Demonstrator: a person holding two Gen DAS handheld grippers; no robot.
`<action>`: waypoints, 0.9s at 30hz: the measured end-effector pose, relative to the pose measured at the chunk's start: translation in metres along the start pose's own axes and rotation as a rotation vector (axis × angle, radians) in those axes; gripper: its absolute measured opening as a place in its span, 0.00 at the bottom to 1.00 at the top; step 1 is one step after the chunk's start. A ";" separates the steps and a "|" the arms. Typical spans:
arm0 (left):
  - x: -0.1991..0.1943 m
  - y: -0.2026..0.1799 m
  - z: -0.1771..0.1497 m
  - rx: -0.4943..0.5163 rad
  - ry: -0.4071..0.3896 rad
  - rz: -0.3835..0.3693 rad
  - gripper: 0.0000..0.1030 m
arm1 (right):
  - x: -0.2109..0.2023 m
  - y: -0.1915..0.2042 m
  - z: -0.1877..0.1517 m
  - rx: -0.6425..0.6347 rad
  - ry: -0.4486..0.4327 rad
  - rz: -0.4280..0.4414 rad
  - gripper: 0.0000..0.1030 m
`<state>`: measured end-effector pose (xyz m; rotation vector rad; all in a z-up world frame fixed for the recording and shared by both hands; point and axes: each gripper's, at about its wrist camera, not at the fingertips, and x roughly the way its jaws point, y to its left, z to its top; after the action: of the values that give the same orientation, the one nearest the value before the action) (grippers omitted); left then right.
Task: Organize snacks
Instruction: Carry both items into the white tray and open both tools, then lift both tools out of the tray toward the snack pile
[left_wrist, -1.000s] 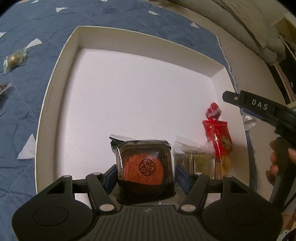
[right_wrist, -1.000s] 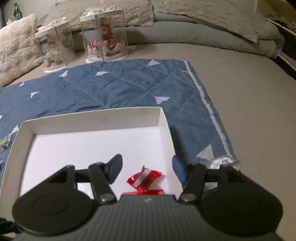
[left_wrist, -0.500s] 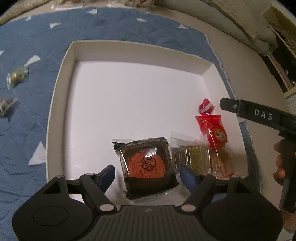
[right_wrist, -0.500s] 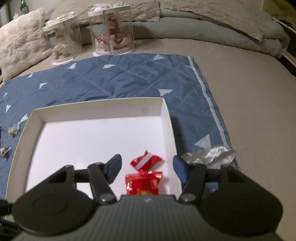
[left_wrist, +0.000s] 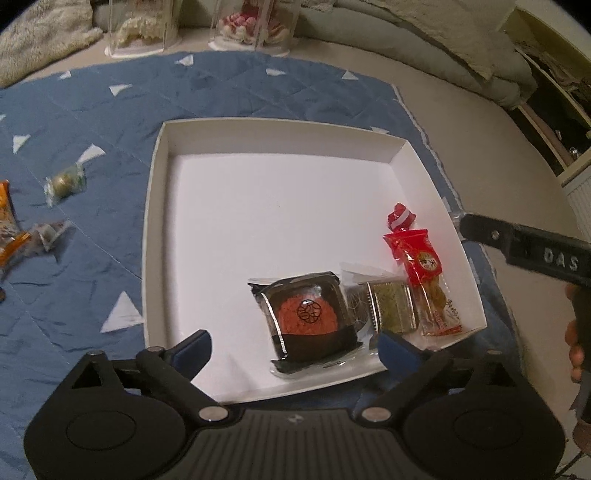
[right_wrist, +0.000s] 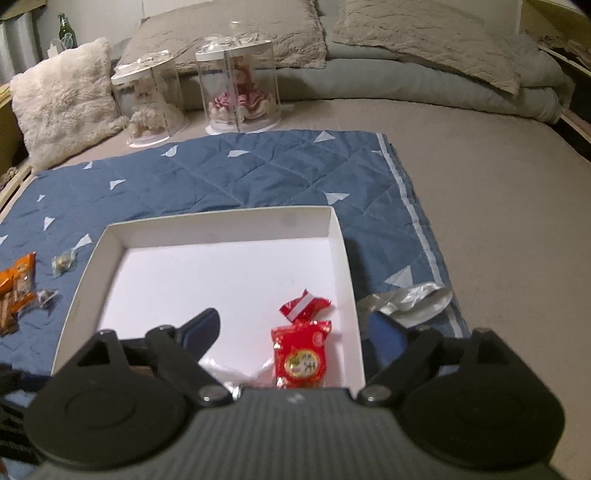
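Snacks partly gathered in a white box on a blue quilt.
Left of it lie loose sweets. The left gripper has just spread its fingers wide, gripping nothing; a dark mooncake pack lies in the box, beside a green pack and red packet. The right gripper has likewise just been opening, empty.

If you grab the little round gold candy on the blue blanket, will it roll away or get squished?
The gold candy looks like a small ball inside a clear twisted wrapper, so it would probably feel hard and very light. The wrapper's crinkly ends should stop it rolling far on the soft blue blanket. The shiny wrapper might be slippery, so the ball could pop sideways out of a pinch.
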<state>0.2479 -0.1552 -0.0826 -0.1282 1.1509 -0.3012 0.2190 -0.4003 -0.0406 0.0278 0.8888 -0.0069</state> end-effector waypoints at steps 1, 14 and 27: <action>-0.003 0.001 0.000 0.002 -0.007 0.004 0.98 | -0.003 0.001 -0.001 -0.008 -0.001 -0.006 0.94; -0.030 0.025 0.000 0.017 -0.071 0.047 1.00 | -0.031 0.007 -0.018 -0.013 -0.024 -0.058 1.00; -0.061 0.080 -0.001 -0.008 -0.127 0.125 1.00 | -0.031 0.048 -0.019 -0.057 -0.031 -0.013 1.00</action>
<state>0.2379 -0.0611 -0.0496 -0.0809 1.0294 -0.1748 0.1853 -0.3524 -0.0278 -0.0311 0.8581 0.0059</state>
